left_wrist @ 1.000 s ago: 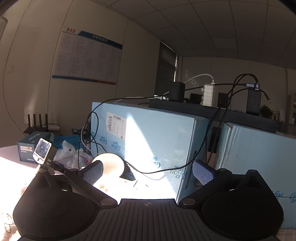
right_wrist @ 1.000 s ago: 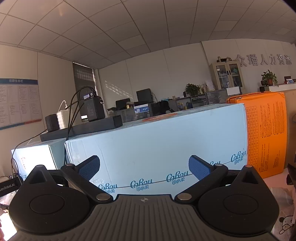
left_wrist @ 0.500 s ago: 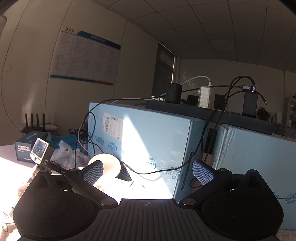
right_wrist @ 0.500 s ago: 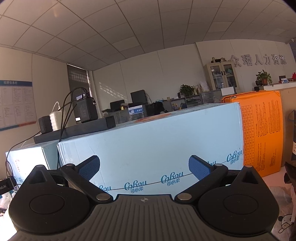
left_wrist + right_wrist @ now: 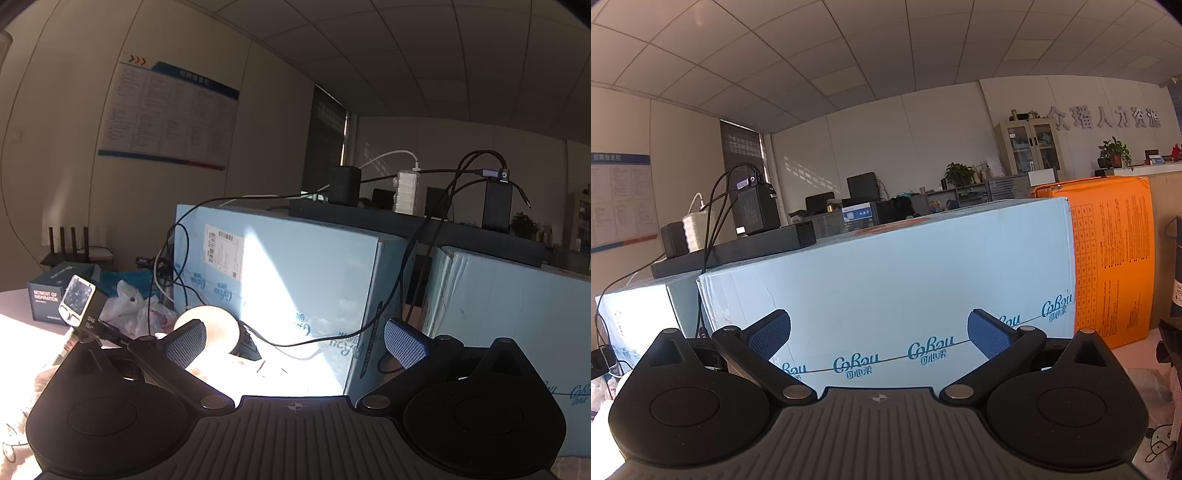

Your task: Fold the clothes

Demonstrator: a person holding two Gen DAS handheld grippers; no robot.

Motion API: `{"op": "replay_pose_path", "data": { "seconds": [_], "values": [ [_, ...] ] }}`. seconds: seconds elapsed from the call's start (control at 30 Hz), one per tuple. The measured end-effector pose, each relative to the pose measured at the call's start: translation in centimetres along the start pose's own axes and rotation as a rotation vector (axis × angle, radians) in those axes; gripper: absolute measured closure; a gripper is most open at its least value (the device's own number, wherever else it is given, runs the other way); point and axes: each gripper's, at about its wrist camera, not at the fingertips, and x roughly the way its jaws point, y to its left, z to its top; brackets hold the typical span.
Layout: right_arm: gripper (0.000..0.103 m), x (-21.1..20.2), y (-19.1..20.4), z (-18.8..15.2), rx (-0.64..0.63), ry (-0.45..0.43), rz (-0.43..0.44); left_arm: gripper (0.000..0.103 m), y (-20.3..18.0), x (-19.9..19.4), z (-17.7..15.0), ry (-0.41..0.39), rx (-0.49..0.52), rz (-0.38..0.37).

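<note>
While both point level at boxes:
left gripper (image 5: 294, 343): jaws spread, empty; pale cloth (image 5: 14, 439) low at its left.
right gripper (image 5: 879, 334): spread, empty; printed cloth (image 5: 1156, 439) lower right.

"CoRou 可心柔" on the pale blue carton (image 5: 886, 295); "MOMENT OF INSPIRATION" on the dark box (image 5: 46, 295).

Office. Behind the pale blue cartons (image 5: 886, 280): desks with monitors (image 5: 862, 186), a glass-door filing cabinet (image 5: 1030, 147), potted plants (image 5: 960, 173) and big wall lettering (image 5: 1104, 118). Left of the cartons a printed notice board (image 5: 166, 114) hangs on the wall, under a grid tile ceiling (image 5: 849, 48).
</note>
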Motion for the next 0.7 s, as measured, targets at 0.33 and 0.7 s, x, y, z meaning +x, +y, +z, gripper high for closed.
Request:
{"op": "replay_pose_path", "data": {
  "seconds": [0.33,0.7],
  "values": [
    [0.000,-1.1,0.3,-0.1,0.027,-0.046,-0.022,0.000,0.4,-0.1,-0.2,-0.060,-0.005,-0.003],
    [0.000,-3.3,-0.1,0.1,0.086,-0.018,-0.048,0.000,1.8,-0.9,0.0,-0.194,-0.066,-0.143]
  ]
}}
